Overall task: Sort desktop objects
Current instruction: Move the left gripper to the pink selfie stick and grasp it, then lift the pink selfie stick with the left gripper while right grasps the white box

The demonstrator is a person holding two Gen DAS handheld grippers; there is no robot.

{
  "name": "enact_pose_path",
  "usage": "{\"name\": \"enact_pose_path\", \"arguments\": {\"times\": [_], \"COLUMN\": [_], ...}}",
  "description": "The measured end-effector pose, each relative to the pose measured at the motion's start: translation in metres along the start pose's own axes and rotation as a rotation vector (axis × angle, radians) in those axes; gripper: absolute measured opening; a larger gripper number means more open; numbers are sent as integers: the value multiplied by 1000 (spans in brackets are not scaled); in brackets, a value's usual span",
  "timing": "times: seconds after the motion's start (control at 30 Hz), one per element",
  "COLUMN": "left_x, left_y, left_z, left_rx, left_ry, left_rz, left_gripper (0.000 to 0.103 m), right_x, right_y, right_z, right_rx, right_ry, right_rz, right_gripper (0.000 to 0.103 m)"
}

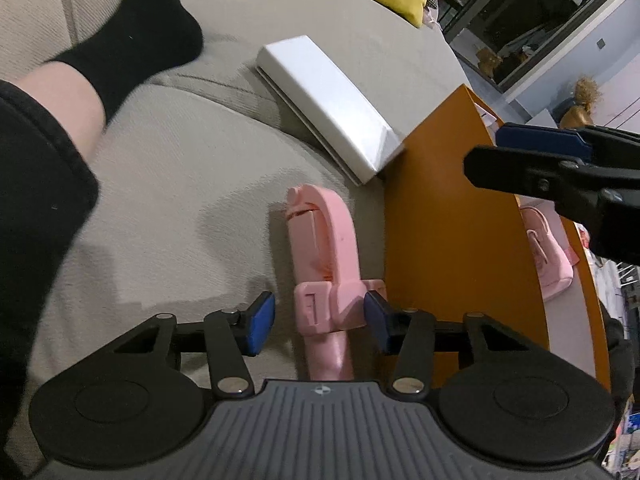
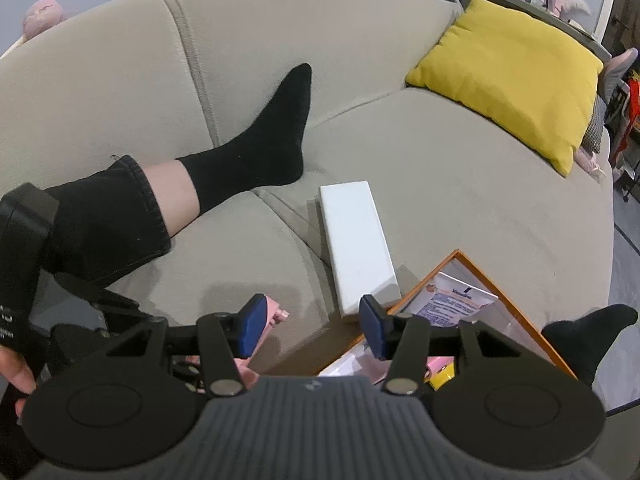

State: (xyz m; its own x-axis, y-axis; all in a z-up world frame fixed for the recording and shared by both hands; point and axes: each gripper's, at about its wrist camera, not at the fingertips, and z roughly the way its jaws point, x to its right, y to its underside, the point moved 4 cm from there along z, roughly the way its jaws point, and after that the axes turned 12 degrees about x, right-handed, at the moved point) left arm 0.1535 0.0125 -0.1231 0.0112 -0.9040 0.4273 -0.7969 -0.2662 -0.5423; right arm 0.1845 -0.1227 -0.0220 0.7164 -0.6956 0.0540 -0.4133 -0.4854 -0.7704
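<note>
Grippers: two; left gripper (image 1: 320,322) open astride one pink holder (image 1: 324,264), pads not pressing; right gripper (image 2: 310,326) open, empty.
Boxes: one white box (image 2: 358,246), one orange box (image 1: 452,248).
Cushions: one yellow cushion (image 2: 508,76).

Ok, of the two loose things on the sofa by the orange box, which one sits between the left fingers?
The pink folding stand, between the left gripper fingers. The white box lies farther off, against the orange box corner.

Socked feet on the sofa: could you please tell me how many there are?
2. One black-socked foot rests on the sofa beside the white box; another sits by the orange box. Nothing suggests more.
</note>
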Motion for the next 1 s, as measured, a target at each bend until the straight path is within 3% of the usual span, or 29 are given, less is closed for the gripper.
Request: {"name": "enact_pose_path", "arguments": {"times": [0.2,0.33,0.53,0.77,1.0], "left_x": [2,2,-7,-24,-42], "left_y": [5,4,-8,-46,-73], "left_z": [16,16,2,-24,-25], "left_rx": [-30,-22,21,96,163], "left_ry": [40,56,-7,-89,-110], "left_rz": [-45,-61,-31,42,48], "left_gripper": [56,49,48,48,48], "right_x": [3,5,6,11,-1], "right_y": [2,2,-9,-37,-39], "right_z": [4,8,19,69,130], "right_rx": [-4,-11,-43,-172,-296], "right_ry": [-2,-3,-13,-27,34], "right_rz": [4,-2,-18,-25,-134], "right_gripper": [53,51,46,52,48]}}
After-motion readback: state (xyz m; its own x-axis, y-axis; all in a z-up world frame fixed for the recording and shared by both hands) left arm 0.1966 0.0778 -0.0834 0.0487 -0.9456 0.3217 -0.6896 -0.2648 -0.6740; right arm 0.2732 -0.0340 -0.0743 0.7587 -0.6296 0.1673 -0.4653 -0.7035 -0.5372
